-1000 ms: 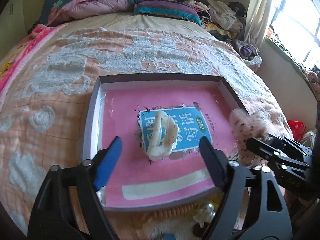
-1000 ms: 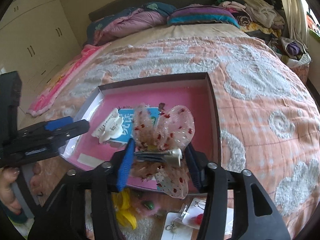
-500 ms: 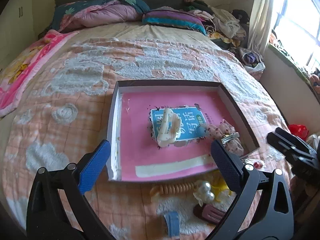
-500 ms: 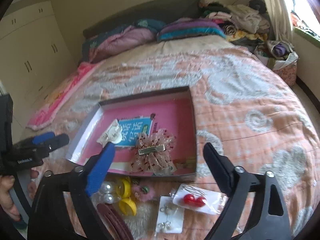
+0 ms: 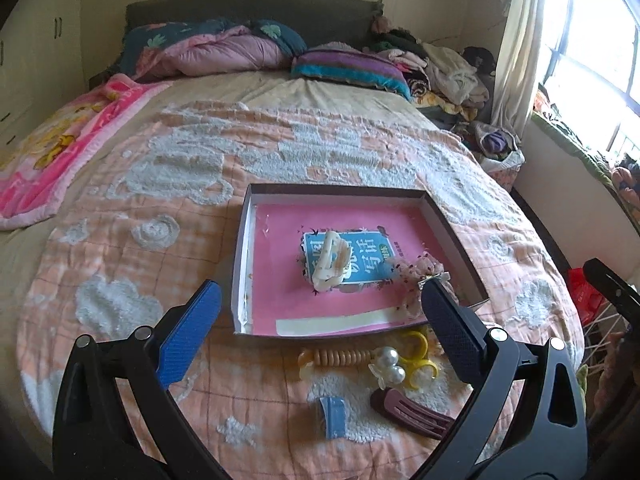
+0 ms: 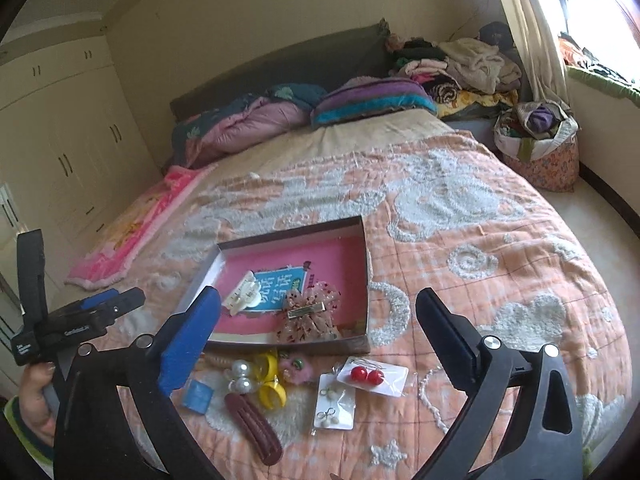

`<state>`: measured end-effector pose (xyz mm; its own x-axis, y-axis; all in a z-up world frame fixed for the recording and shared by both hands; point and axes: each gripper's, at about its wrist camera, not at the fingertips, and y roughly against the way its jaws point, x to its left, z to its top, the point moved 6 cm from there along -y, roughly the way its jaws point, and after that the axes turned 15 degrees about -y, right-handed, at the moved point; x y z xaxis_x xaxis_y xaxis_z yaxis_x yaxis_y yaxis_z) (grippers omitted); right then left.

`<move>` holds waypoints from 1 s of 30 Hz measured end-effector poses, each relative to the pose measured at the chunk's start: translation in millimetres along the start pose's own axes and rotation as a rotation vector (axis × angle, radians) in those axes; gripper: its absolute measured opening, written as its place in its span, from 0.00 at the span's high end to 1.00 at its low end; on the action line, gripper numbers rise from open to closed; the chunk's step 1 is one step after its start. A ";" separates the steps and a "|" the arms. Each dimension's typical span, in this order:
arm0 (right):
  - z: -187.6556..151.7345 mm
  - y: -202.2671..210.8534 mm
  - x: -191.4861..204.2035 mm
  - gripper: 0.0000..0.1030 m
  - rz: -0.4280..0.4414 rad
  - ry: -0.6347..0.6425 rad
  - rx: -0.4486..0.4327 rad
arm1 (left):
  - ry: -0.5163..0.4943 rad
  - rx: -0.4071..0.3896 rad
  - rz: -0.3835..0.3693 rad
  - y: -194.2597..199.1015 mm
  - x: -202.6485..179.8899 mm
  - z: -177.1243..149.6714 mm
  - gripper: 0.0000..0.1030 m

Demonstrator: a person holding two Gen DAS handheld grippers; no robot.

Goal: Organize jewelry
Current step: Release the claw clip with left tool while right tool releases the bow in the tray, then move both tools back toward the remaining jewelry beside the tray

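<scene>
While both hand-held grippers, left point(image 5: 318, 332) and right point(image 6: 318, 334), are held spread and empty, the maroon hair clip point(image 6: 253, 427) lies on the bed point(image 6: 500, 240): stiff, light, best pinched midway.

Pink-lined tray point(image 6: 366, 264), red-dotted sheer bow point(image 6: 310, 314), cream claw clip point(image 6: 242, 299), yellow rings point(image 6: 272, 394)

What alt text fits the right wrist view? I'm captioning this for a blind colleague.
The open right claw hangs over a shallow pink-lined box on a peach bedspread, holding a cream hair claw and a dotted bow clip. Red ball earrings, a yellow ring and a maroon hair clip lie in front of it.
</scene>
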<state>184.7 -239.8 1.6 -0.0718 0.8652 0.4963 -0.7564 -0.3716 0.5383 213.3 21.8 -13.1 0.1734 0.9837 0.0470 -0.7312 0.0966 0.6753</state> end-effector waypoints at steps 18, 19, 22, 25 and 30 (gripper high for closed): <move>3.4 85.2 18.3 0.04 0.081 0.046 -0.127 | 0.008 -0.043 -0.003 42.5 -16.5 -9.3 0.09; 2.4 87.1 17.7 0.04 0.078 0.050 -0.127 | 0.005 -0.043 -0.004 44.6 -18.9 -9.9 0.09; -0.5 94.9 16.1 0.04 0.069 0.067 -0.138 | -0.001 -0.046 -0.007 49.2 -24.1 -11.1 0.09; -5.1 101.0 14.3 0.04 0.062 0.078 -0.144 | -0.005 -0.046 -0.013 54.1 -31.0 -14.9 0.09; -13.3 108.1 6.3 0.04 0.029 0.095 -0.157 | -0.039 -0.041 -0.036 58.3 -50.9 -23.4 0.09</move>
<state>93.8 -270.1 53.8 -0.1506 0.8854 0.4398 -0.8445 -0.3465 0.4083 146.4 -19.0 6.6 0.2252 0.9729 0.0526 -0.7505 0.1387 0.6462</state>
